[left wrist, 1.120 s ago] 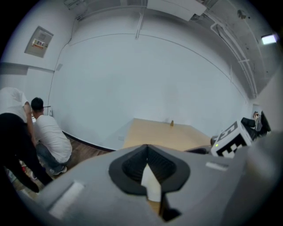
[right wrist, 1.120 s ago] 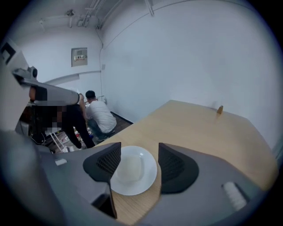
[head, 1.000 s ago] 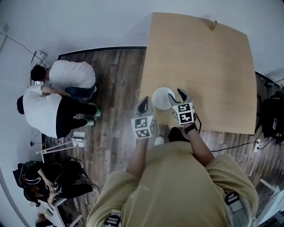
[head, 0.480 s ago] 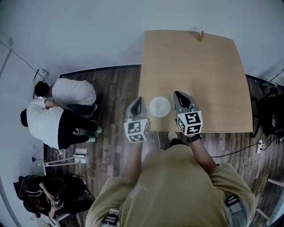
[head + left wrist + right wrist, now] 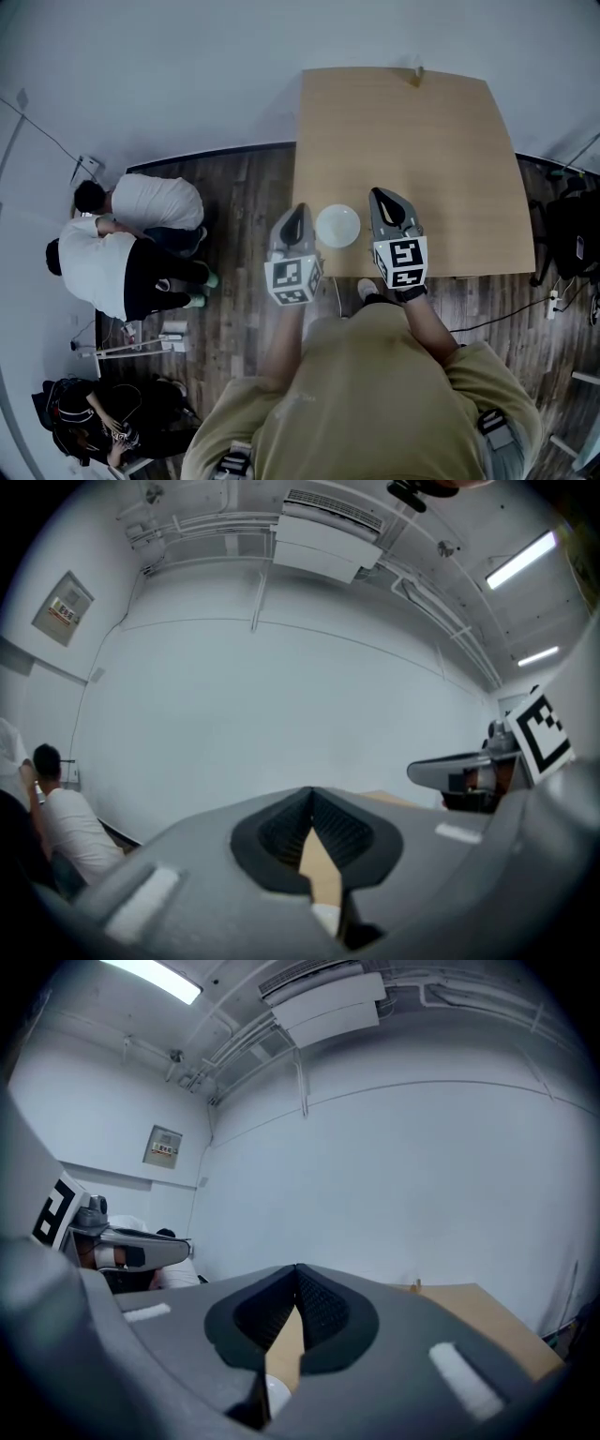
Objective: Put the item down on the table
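Dark plank floor (image 5: pixel 234 244) lies under a pale wooden bench (image 5: pixel 441 141), which stands against a plain white wall. Nearest the camera, the person in a tan top (image 5: pixel 375 394) reaches both arms out over the bench's near edge.

The left tongs (image 5: pixel 295 217) are clenched, tips meeting on nothing. The left gripper view shows only a sliver of benchtop through the notch behind the tips. The right tongs (image 5: pixel 386 202) have just been closing and are clenched too, with nothing between them.

Between the two pairs, and apart from both, a white bowl (image 5: pixel 337 225) sits upright on the bench close to its front edge. It looks flat and settled. I take this to mean the item is already put down, since neither pair touches it. Each hovers to one side of it, probably so the bowl is not knocked. The closed, empty tongs look like a resting posture, not a grip.

Farther off, a small object (image 5: pixel 415 73) stands at the bench's far edge, too small to name. Off to the left, people (image 5: pixel 131 234) crouch on the floor, well apart from the work.
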The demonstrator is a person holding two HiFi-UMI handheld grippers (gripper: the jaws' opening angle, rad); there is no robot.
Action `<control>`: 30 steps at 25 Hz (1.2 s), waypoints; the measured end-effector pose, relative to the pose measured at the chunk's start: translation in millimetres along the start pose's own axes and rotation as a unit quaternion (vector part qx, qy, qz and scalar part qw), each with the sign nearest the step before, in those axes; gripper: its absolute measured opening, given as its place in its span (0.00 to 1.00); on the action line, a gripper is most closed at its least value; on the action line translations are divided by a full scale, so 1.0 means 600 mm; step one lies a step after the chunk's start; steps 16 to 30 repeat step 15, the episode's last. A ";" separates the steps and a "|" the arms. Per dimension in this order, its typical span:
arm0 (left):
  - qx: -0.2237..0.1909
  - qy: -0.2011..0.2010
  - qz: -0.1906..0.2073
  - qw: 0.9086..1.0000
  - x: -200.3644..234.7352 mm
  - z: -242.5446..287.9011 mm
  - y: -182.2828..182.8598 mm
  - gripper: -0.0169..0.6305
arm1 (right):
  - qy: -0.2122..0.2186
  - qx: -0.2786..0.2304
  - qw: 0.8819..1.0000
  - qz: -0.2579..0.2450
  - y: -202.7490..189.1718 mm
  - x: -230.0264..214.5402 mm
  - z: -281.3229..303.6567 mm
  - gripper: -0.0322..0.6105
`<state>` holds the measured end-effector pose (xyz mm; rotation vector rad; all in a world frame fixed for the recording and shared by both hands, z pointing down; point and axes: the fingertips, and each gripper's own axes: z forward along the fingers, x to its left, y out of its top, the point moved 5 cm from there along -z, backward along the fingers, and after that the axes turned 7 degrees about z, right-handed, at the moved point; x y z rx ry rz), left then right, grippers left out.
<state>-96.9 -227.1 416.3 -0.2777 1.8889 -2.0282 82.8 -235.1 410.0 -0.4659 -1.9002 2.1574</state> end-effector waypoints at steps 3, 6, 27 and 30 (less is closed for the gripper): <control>0.001 -0.003 0.001 1.000 -0.001 0.000 0.000 0.03 | -0.003 0.003 1.000 0.001 -0.004 0.002 0.000 0.06; 0.007 -0.003 0.000 1.000 0.004 0.005 -0.005 0.03 | -0.004 0.008 1.000 0.002 -0.009 0.002 0.007 0.06; 0.017 0.002 -0.004 1.000 0.009 0.045 -0.018 0.03 | -0.002 0.020 1.000 -0.002 -0.022 -0.023 0.046 0.06; 0.017 0.002 -0.004 1.000 0.009 0.045 -0.018 0.03 | -0.002 0.020 1.000 -0.002 -0.022 -0.023 0.046 0.06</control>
